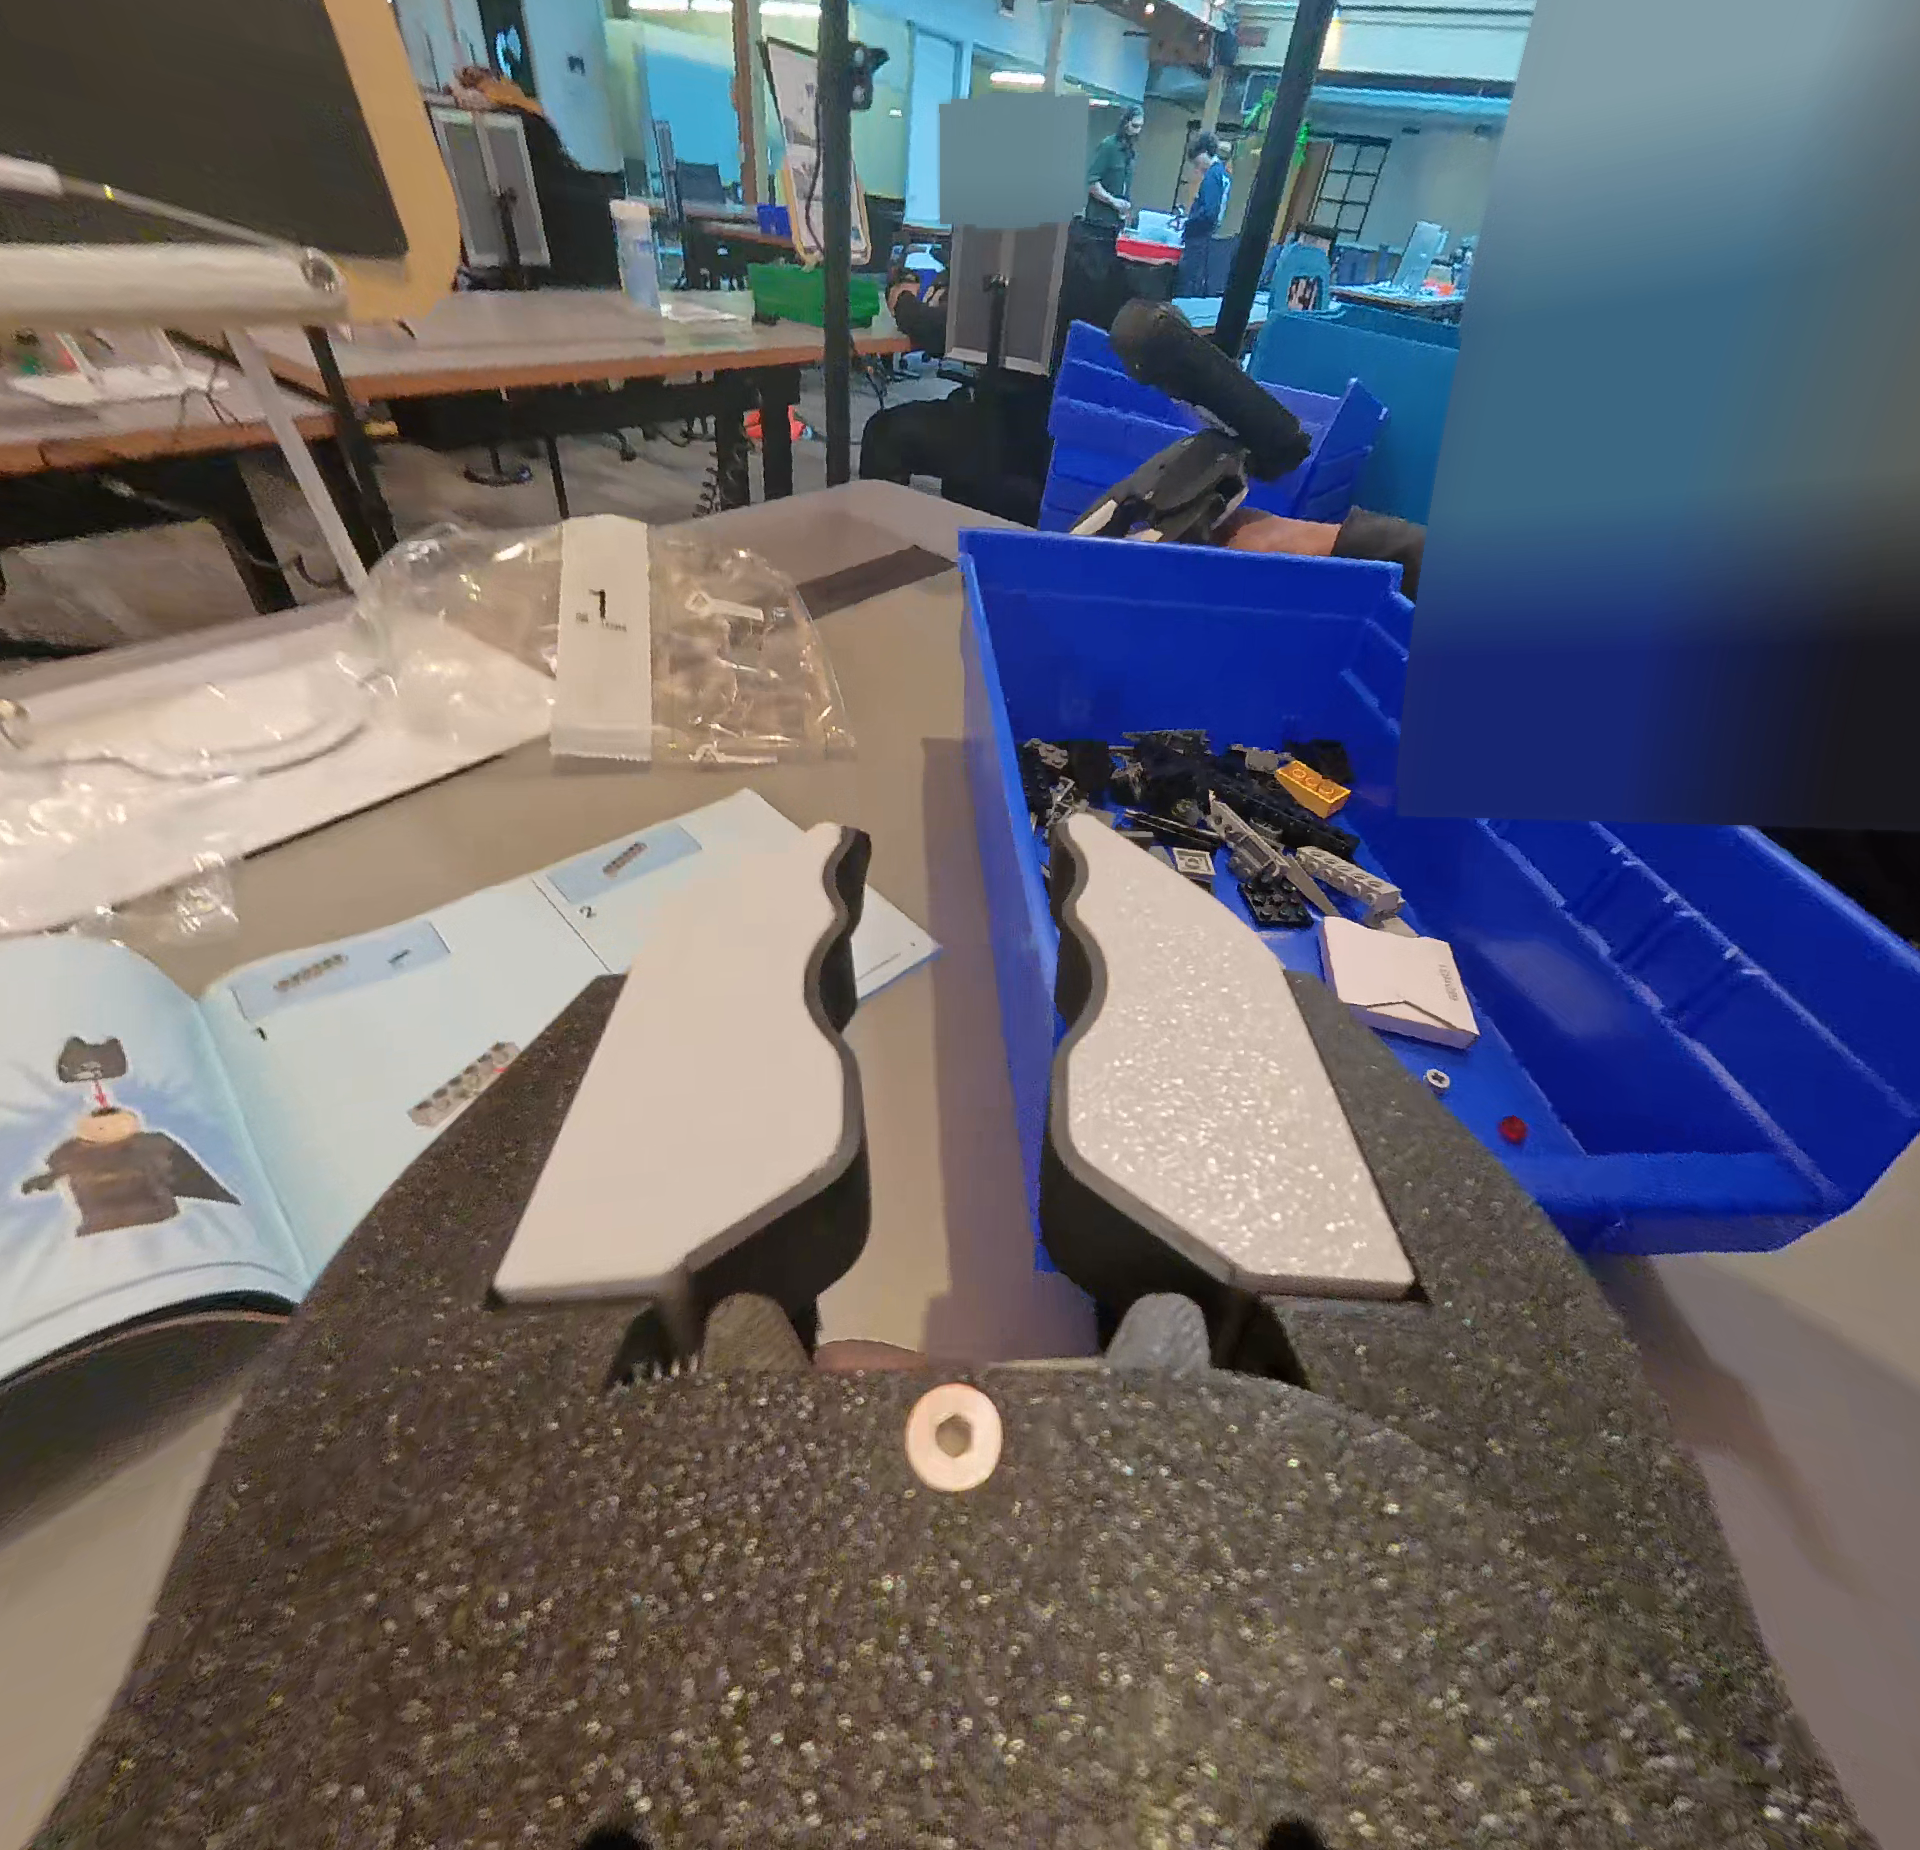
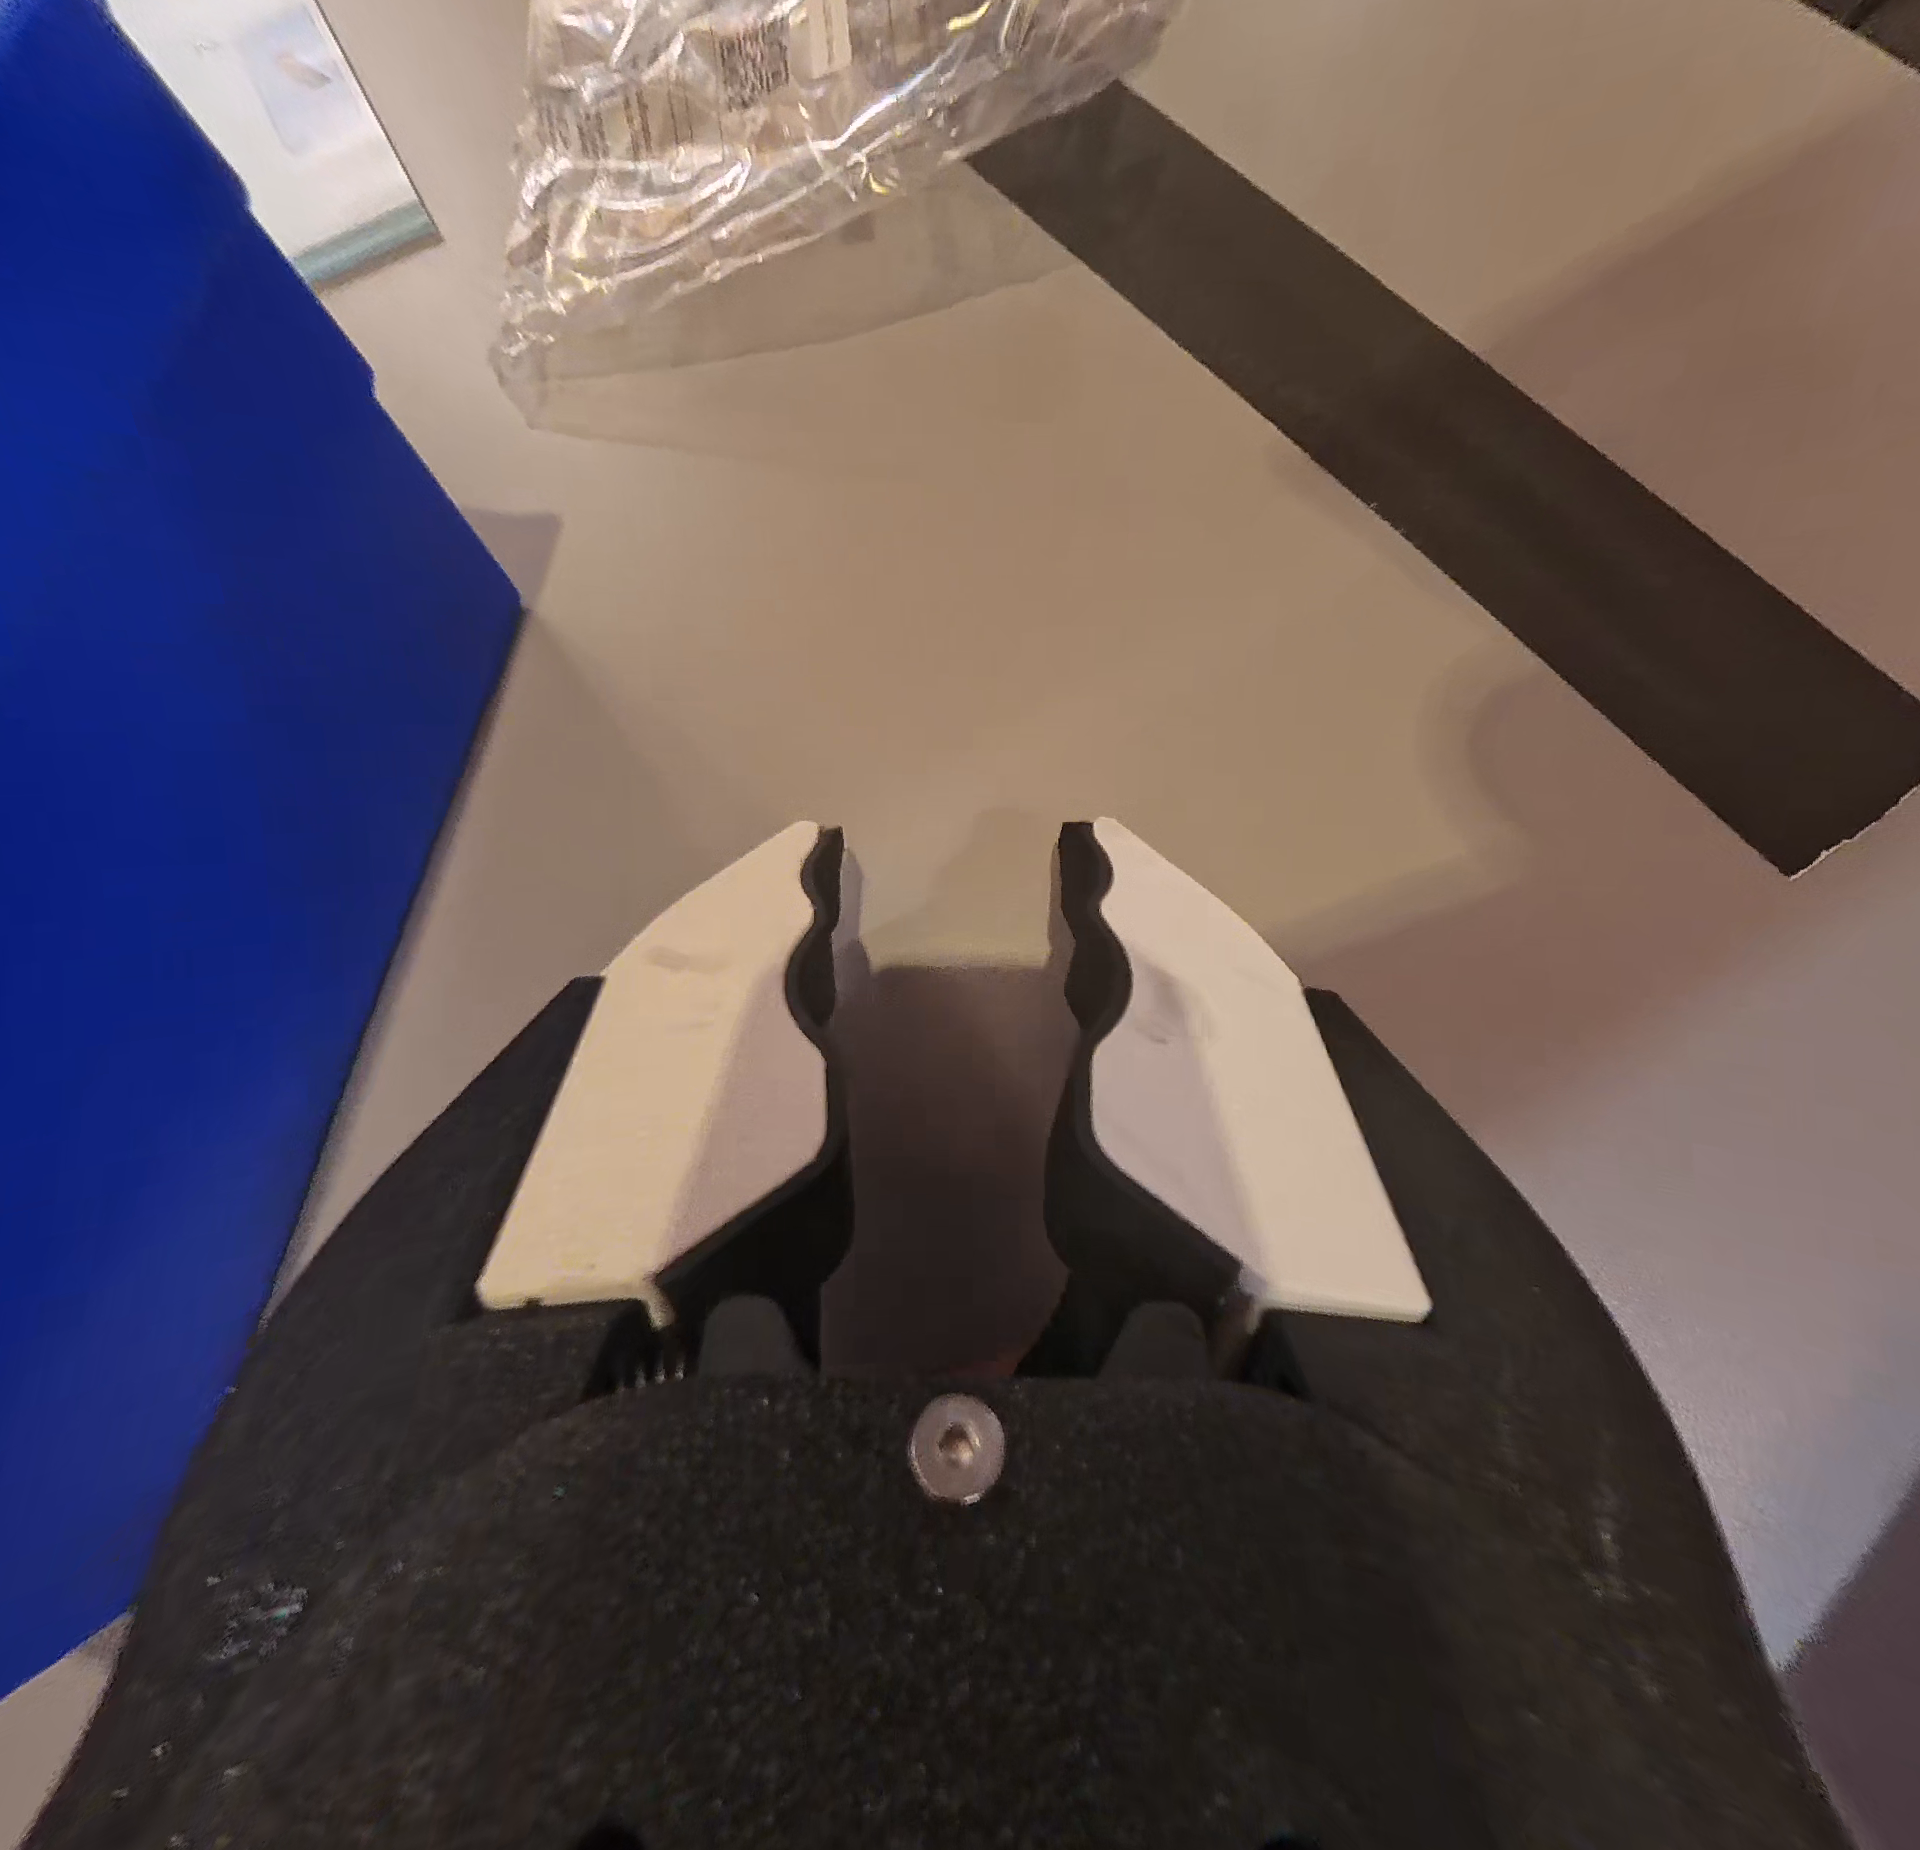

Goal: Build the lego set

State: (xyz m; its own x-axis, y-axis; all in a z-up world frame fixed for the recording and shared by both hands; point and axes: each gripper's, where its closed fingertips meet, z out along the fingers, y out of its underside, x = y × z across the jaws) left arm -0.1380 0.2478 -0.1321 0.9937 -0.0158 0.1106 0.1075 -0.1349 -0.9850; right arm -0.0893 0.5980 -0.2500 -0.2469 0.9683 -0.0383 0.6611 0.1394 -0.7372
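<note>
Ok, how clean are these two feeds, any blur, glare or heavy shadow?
Left wrist view: sharp centre, motion-smeared edges, wide-angle bending, glare on the clear bags. Right wrist view: warm dim light, blurred blue bin, dark shadow under the open tongs.

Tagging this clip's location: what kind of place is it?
Probably a shared open workshop or lab: rows of work tables behind, a blue parts bin of toy bricks, an open building booklet on the grey table.

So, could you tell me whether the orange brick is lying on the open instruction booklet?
No, the orange brick lies inside the blue bin among dark pieces, while the booklet sits on the table beside it.
</note>
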